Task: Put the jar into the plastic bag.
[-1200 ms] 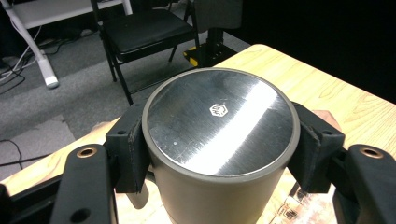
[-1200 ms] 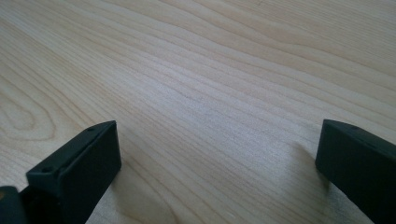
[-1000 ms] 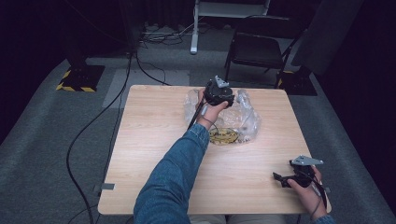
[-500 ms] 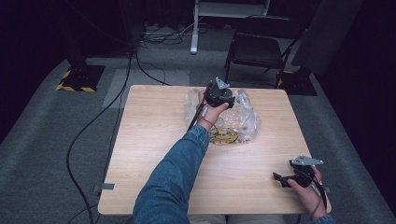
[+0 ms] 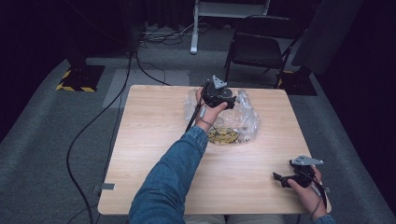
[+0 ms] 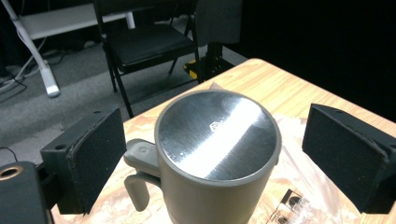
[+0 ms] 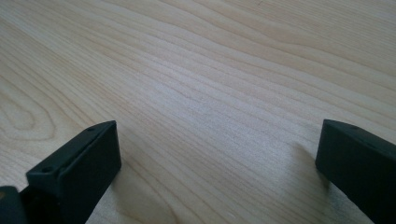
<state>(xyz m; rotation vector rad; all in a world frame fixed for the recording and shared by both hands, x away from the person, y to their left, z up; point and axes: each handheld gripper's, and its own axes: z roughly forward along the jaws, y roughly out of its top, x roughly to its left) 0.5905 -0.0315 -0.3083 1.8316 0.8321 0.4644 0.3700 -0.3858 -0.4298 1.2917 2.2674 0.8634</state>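
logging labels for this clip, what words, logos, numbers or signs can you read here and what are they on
No text here can be read.
Mug lid: a small embossed emblem at its middle, too faint to read.
Clear plastic bag: a black and white printed label near the mug's base, too small and blurred to read.
Yellow and black printing inside the bag, seen from the high view: blurred, unreadable.

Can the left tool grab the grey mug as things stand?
Probably yes: the grey mug stands between the left tool's jaws, which have just been opening and now leave gaps either side; nothing blocks them.
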